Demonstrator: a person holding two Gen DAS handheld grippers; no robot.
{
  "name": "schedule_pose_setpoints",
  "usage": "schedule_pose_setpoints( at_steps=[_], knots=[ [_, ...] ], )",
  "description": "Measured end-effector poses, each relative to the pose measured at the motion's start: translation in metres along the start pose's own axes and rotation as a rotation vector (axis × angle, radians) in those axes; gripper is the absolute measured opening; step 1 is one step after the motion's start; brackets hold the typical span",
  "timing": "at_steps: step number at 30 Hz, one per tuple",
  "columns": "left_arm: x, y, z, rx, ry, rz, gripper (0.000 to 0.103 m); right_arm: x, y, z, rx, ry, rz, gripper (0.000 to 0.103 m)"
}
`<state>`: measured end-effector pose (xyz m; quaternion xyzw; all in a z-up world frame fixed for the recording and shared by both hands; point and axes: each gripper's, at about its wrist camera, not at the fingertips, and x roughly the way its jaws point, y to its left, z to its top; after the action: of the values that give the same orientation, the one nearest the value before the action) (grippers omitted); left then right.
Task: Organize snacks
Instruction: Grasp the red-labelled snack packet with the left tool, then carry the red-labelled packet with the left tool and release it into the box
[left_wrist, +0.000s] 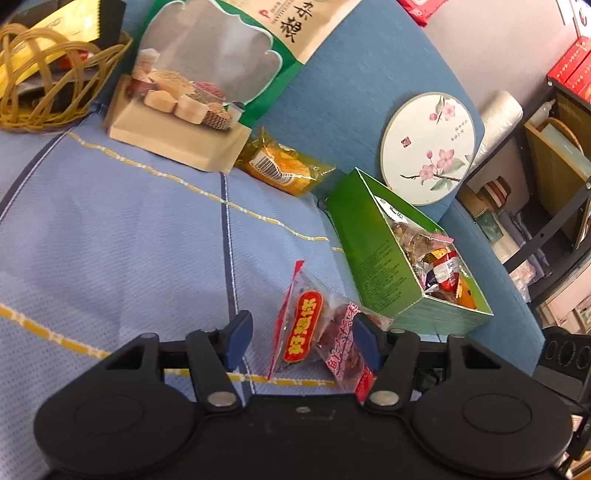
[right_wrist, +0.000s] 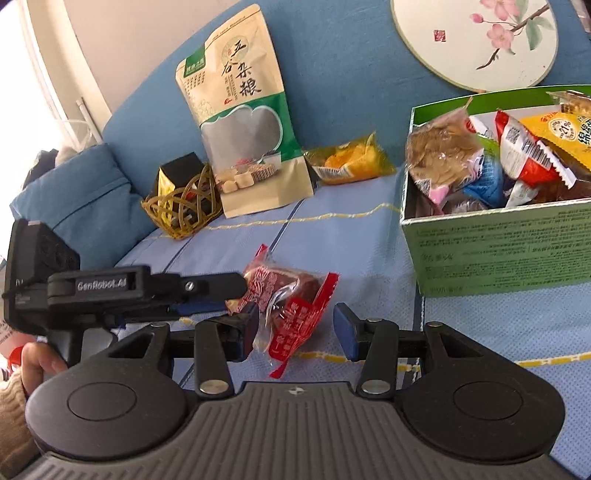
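Note:
Red-and-clear wrapped dark snacks (left_wrist: 314, 332), seemingly two packets lying together, rest on the light blue checked cover. My left gripper (left_wrist: 303, 341) stands wide open around them; its right pad overlaps the wrapper and the left pad is apart. From the right wrist view, the same snacks (right_wrist: 288, 295) lie between the fingers of my right gripper (right_wrist: 295, 332), which is open, its right pad clear of the wrapper. The left gripper (right_wrist: 229, 295) reaches in from the left, tips at the wrapper. A green box (right_wrist: 498, 251) full of mixed snack packets stands to the right.
A yellow cake packet (left_wrist: 284, 166), a large grain bag (left_wrist: 207, 74) and a wicker basket (left_wrist: 44, 74) holding boxes sit against the blue backrest. A round flowered fan (left_wrist: 428, 147) leans behind the green box (left_wrist: 376, 258). A hand (right_wrist: 37, 362) holds the left gripper. Shelves stand at right.

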<state>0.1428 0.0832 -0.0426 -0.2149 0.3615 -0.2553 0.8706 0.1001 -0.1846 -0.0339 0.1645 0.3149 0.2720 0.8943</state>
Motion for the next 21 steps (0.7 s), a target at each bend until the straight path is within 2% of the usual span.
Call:
schedule_pose_setpoints(
  at_steps=[4,14,21],
  knots=[
    [0.009,-0.008,-0.002,0.070,0.002,0.054,0.103,0.002,0.000,0.000,-0.021,0.006,-0.015,0.078],
    [0.013,-0.018,-0.007,0.096,0.023,0.049,0.103,0.010,0.006,-0.004,-0.110,0.009,-0.031,0.077],
    [0.012,-0.016,-0.009,0.079,0.018,0.045,0.103,0.011,0.003,-0.004,-0.088,0.003,-0.021,0.077]
  ],
)
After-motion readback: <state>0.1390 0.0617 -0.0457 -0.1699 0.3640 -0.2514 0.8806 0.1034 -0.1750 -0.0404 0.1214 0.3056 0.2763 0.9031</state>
